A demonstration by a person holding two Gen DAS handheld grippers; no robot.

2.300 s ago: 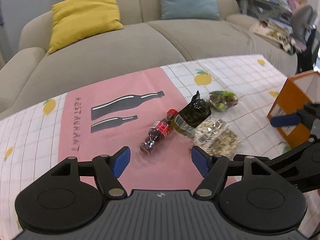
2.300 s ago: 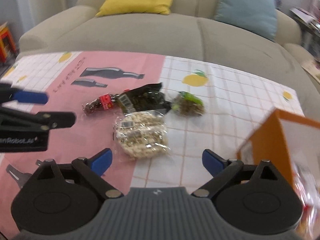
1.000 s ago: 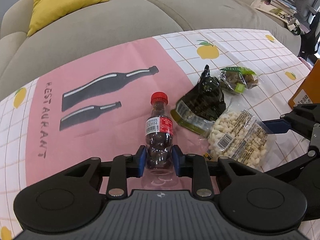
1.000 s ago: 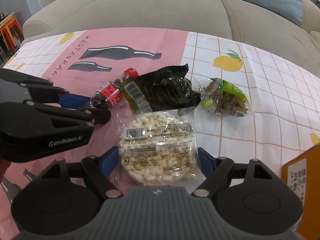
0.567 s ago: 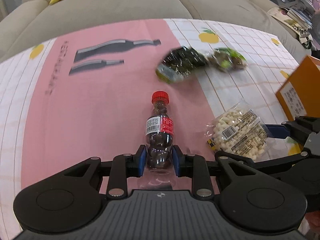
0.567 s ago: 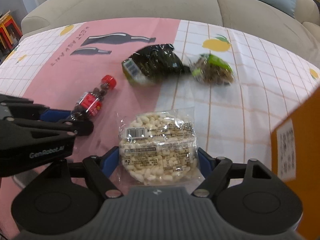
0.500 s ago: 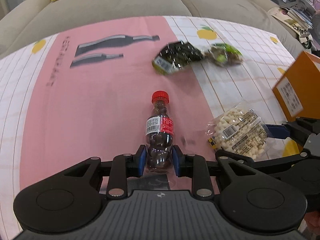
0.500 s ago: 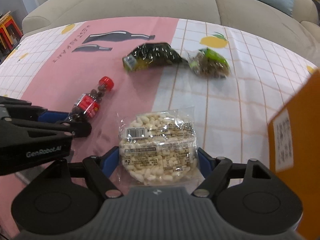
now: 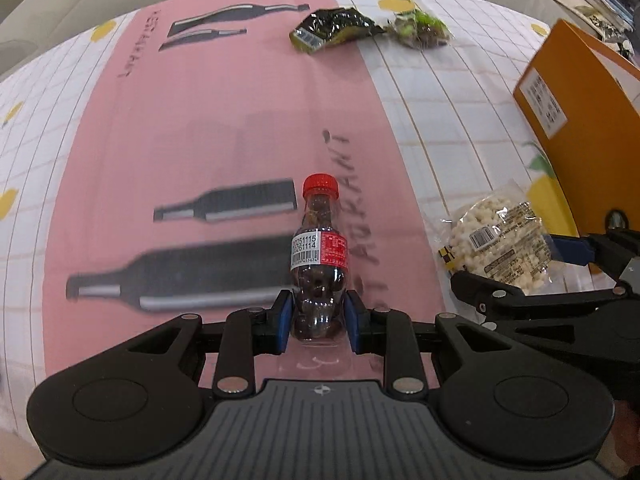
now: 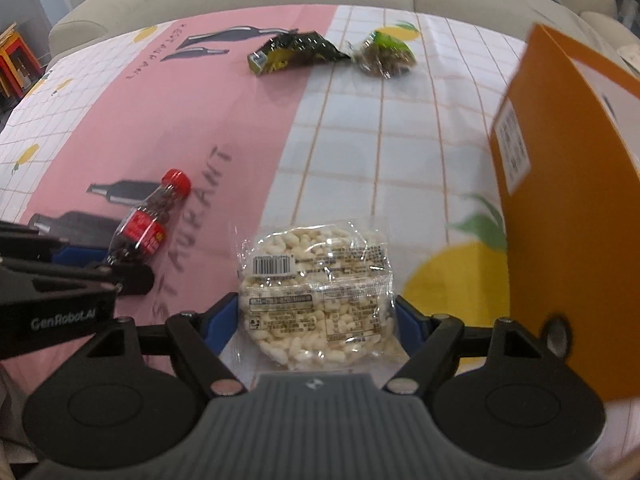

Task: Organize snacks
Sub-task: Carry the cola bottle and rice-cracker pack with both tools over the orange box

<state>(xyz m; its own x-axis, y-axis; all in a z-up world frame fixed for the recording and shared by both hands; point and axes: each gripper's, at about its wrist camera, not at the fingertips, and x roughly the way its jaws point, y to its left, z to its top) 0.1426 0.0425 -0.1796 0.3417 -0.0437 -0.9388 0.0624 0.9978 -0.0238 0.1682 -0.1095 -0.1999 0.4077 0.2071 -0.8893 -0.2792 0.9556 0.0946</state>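
Above the pink tablecloth [image 9: 224, 120], the left gripper [image 9: 319, 322] is clamped on a small red-capped bottle [image 9: 319, 248], and just beside it the right gripper [image 10: 318, 320] pinches a clear bag of puffed rice [image 10: 318, 288] across its width. Both snacks look lifted and on their way to the orange box [image 10: 560, 208] at the right; next each must be carried over its open top and let go. A second ago both lay among the dark packet [image 9: 332, 28] and green bag [image 9: 420, 30], which now sit well behind.
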